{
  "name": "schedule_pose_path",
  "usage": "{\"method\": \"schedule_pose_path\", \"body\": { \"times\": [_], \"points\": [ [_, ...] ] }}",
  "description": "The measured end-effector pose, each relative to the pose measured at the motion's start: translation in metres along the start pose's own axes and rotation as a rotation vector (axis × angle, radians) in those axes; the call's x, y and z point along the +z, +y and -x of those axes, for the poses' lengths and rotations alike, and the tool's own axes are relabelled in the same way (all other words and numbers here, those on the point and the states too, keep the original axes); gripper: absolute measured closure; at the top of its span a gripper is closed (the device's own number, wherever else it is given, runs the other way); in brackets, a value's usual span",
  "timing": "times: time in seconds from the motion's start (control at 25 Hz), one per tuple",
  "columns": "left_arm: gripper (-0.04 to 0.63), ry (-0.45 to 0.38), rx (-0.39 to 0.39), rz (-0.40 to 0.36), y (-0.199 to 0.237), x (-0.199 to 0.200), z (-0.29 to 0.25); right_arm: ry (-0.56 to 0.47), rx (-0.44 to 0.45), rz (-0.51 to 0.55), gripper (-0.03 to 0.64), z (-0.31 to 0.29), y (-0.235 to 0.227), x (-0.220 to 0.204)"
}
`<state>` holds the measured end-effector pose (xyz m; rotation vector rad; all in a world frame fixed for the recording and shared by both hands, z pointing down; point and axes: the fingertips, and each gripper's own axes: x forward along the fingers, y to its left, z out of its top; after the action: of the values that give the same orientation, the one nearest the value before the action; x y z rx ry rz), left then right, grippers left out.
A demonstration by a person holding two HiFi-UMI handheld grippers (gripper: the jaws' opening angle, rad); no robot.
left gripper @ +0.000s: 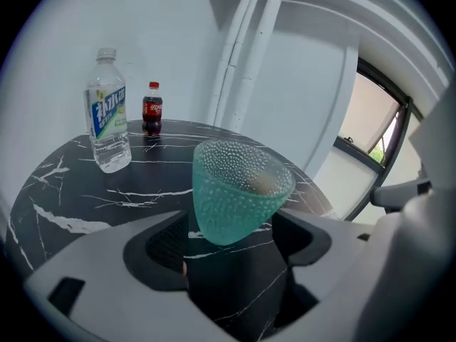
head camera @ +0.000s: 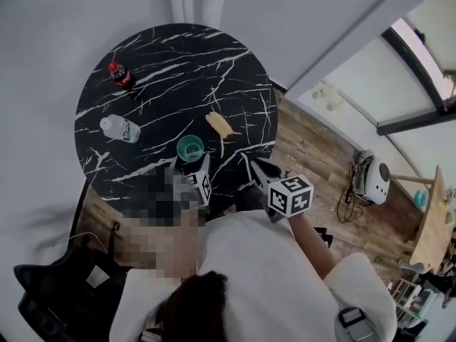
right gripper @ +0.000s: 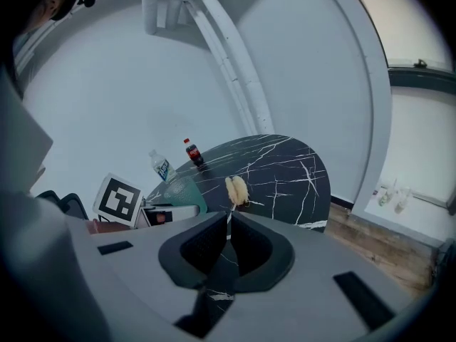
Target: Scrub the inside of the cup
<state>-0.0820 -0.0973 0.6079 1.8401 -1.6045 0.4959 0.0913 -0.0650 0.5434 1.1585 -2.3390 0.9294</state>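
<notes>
Dark hair and the white shirt of the person [head camera: 271,276] fill the bottom of the head view, with both tools held out just past the chest. The left gripper [left gripper: 234,242] has its jaws spread wide; the cup [left gripper: 239,187] stands between their tips, and neither pad presses on it. The right gripper [right gripper: 229,226] has its jaws brought together, out over the near edge of the table [head camera: 178,63]. The brush [right gripper: 237,189] lies beyond them, its pale fluffy head farthest away and its thin handle running straight back toward the closed tips. Whether those tips pinch the handle's end I cannot tell.

The cup is teal and dimpled, wider at the rim than at the base. It sits upright near the table's near edge, long axis vertical and mouth up, so the head view looks into it. The brush lies just to its right, apart from it.

The table is round and black with white veins. A water bottle [left gripper: 107,112] and a small cola bottle [left gripper: 152,108] stand upright toward its far left. White walls lie behind, and a wood floor runs to the right with a white appliance [head camera: 374,179] on it.
</notes>
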Motion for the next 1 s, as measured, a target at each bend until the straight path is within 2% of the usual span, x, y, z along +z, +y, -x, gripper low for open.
{"method": "schedule_pose_path", "body": {
  "times": [0.12, 0.28, 0.44, 0.64, 1.0],
  "points": [
    [0.241, 0.008, 0.003, 0.002, -0.001, -0.001, -0.006, 0.008, 0.004, 0.012, 0.578, 0.0, -0.001, 0.0],
    [0.242, 0.024, 0.029, 0.054, 0.002, -0.001, -0.012, 0.016, 0.016, 0.031, 0.578, -0.002, -0.001, 0.001],
    [0.242, 0.036, 0.039, 0.02, 0.001, -0.001, -0.019, 0.031, 0.03, 0.05, 0.578, -0.005, 0.001, 0.001],
    [0.244, 0.056, 0.044, 0.039, 0.004, -0.003, -0.023, 0.025, 0.04, 0.054, 0.578, -0.005, 0.002, 0.001],
    [0.255, 0.046, 0.037, 0.027, 0.004, -0.001, -0.025, 0.031, 0.036, 0.01, 0.578, -0.005, -0.004, -0.002]
  ]
}}
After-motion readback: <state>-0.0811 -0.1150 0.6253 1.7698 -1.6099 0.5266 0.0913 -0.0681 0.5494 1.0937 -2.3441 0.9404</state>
